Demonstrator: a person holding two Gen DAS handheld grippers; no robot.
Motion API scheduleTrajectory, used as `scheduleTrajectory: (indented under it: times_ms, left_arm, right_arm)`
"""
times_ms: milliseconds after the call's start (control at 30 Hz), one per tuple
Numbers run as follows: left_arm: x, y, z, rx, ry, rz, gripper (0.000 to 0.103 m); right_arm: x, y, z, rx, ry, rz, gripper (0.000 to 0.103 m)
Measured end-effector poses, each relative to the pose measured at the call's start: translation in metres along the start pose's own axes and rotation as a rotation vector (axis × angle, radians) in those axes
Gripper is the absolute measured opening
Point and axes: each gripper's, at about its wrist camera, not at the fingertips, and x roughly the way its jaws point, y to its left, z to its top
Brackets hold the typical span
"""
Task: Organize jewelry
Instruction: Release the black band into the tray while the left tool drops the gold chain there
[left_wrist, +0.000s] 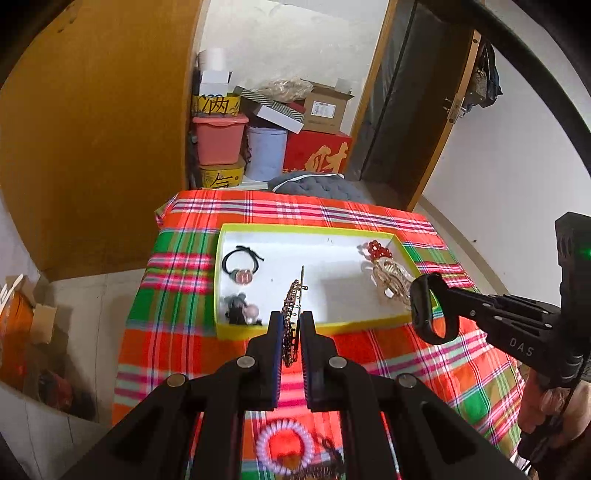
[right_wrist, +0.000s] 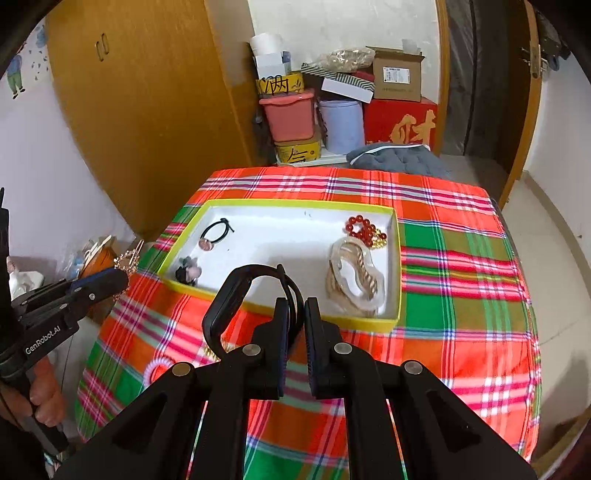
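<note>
The left gripper (left_wrist: 291, 332) pinches an upright beaded gold hair comb (left_wrist: 291, 314) just above the near wall of the yellow-rimmed white tray (left_wrist: 310, 230). The right gripper (right_wrist: 295, 317) clamps a black band-like loop (right_wrist: 236, 295) over the tray's near edge, beside the pale translucent claw clip (right_wrist: 354, 277) and the red bead bracelet (right_wrist: 364, 227) lying inside on the tray's right.

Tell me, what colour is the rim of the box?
Yellow-green, around a white inside. The box shows best in the right wrist view.

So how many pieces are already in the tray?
4 that I can see: a black hair tie far-left, a dark bobble tie near-left, red beads far-right, and a clear claw clip near-right. Small items may be hidden.
</note>
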Motion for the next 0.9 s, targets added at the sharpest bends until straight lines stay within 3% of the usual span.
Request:
scheduleTrajectory:
  times_ms: [467, 900]
  left_arm:
    - [0.061, 0.011, 0.025, 0.012, 0.046, -0.011, 0.009]
    - [0.104, 0.02, 0.023, 0.007, 0.102, -0.021, 0.009]
  right_arm:
    - [0.06, -0.012, 0.017, 0.031, 0.067, 0.005, 0.008]
    - [0.089, -0.016, 0.023, 0.027, 0.104, -0.015, 0.008]
